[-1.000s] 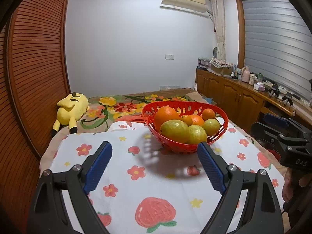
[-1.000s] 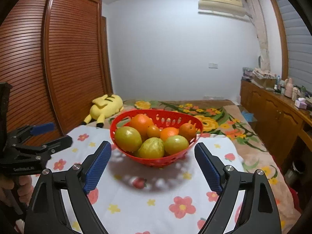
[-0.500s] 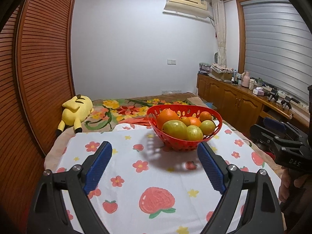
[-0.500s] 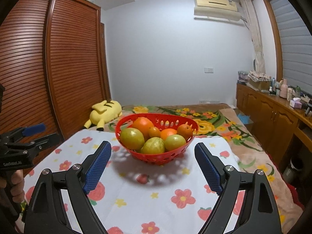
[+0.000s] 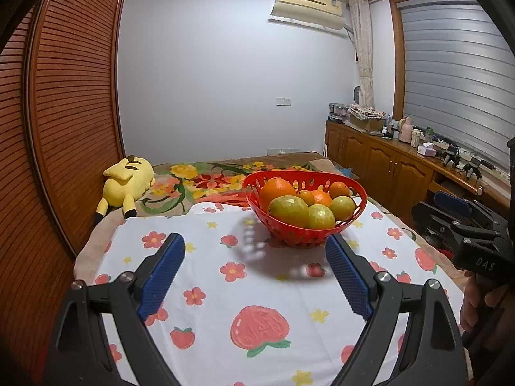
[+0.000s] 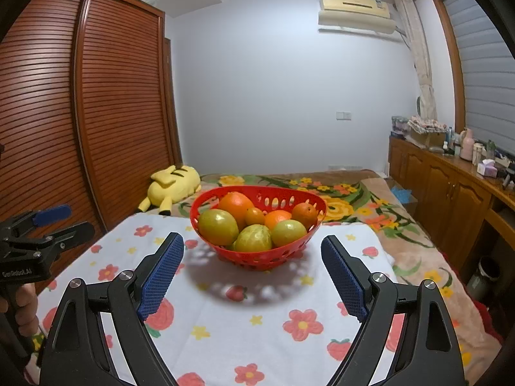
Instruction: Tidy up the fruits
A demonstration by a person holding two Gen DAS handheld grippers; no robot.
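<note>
You are seeing two bits of lettering, both white on black tool bodies. In the left wrist view, the right tongs (image 5: 463, 222) are showing "DAS" on the body, with the rest running out of frame. In the right wrist view, the left tongs (image 6: 56, 220) are showing what looks like "GenRobot.AI" on the body. Nothing else is reading clearly.

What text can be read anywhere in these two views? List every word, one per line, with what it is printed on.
"DAS": white letters on the black body of the right gripper, cut off at the frame edge.
"GenRobot.AI": white letters on the black body of the left gripper, slightly blurred.
Air conditioner: no lettering readable.
Bottles and boxes on the wooden counter: labels too small to read.
</note>
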